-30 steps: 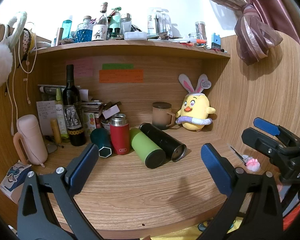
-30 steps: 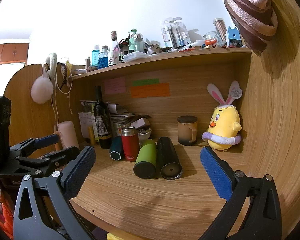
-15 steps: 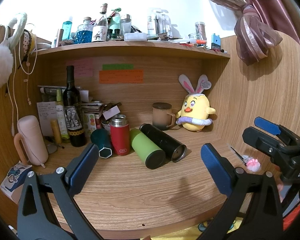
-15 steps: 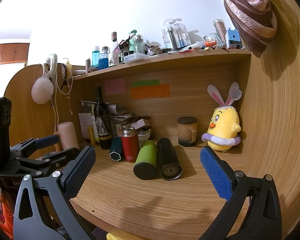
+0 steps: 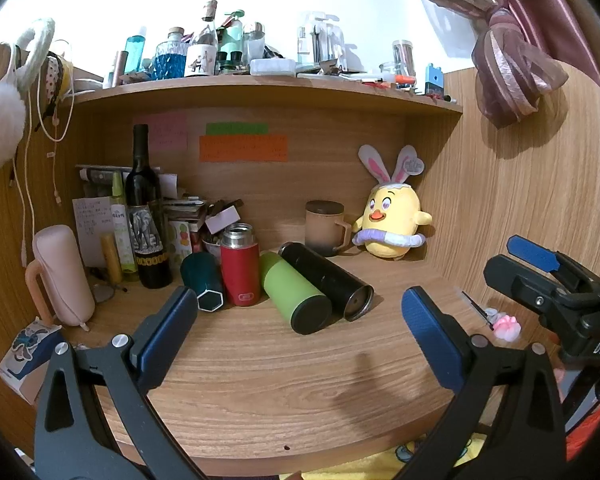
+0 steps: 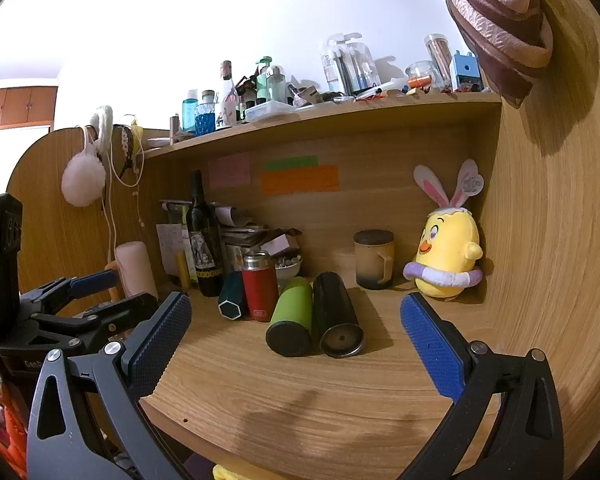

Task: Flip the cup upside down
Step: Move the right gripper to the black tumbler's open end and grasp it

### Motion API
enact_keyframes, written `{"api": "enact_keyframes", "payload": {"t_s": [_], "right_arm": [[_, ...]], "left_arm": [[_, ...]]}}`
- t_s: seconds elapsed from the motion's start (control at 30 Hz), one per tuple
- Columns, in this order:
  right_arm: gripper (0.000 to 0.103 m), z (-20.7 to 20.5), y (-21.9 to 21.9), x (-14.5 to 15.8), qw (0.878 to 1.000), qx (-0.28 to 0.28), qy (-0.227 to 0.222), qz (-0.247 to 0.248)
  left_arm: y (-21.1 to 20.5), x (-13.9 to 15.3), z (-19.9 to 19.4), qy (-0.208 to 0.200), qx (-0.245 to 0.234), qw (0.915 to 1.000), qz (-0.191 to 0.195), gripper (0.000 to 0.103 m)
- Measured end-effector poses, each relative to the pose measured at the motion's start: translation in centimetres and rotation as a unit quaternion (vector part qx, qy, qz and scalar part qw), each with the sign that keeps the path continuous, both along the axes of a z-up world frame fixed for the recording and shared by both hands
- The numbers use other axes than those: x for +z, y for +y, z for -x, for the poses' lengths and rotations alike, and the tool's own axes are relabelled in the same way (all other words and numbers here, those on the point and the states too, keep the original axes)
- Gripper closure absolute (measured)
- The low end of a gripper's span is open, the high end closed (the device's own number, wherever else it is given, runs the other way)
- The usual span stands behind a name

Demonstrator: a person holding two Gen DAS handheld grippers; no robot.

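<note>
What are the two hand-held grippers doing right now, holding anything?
Left hand-held gripper: open, holding nothing.
Right hand-held gripper: open, holding nothing.

Legible markings are few. The right gripper [image 5: 556, 280] body, at 3 o'clock in the left wrist view, carries white letters "DAS". The left gripper [image 6: 96, 292] body, at 9 o'clock in the right wrist view, carries partial white lettering, unreadable. The red flask [image 5: 239, 268] logo and sticky notes [image 5: 243, 148] are illegible.
</note>
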State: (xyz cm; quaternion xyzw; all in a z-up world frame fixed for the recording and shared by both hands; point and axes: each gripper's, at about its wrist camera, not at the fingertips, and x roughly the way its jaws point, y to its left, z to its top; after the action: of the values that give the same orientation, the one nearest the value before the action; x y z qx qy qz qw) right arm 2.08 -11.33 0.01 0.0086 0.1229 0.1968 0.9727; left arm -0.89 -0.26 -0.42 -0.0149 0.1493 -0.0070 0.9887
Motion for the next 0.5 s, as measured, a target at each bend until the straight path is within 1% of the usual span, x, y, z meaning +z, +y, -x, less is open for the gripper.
{"api": "enact_keyframes", "payload": {"t_s": [0.17, 0.3, 0.4, 0.5], "right_arm": [[0.0, -1.8, 0.1, -1.0, 1.0, 0.008, 0.016, 0.0], [0.0, -4.1, 0.3, -2.2, 0.999, 0.011, 0.036, 0.007], [0.0, -6.5, 0.4, -3.5, 0.998, 0.014, 0.06, 0.025], [0.0, -10.2, 0.5, -5.2, 0.994, 0.022, 0.1, 0.049]], "left_arm": [[0.3, -0.6, -1.0, 0.011, 0.003, 0.9999, -0.002, 0.0], [0.7, -1.3, -2.7, 0.026, 0.004, 0.9996, 0.003, 0.0], [1.1, -2.2, -4.5, 0.042, 0.006, 0.9991, 0.008, 0.0], [1.5, -3.2, -6.5, 0.064, -0.004, 0.9977, 0.022, 0.0]]}}
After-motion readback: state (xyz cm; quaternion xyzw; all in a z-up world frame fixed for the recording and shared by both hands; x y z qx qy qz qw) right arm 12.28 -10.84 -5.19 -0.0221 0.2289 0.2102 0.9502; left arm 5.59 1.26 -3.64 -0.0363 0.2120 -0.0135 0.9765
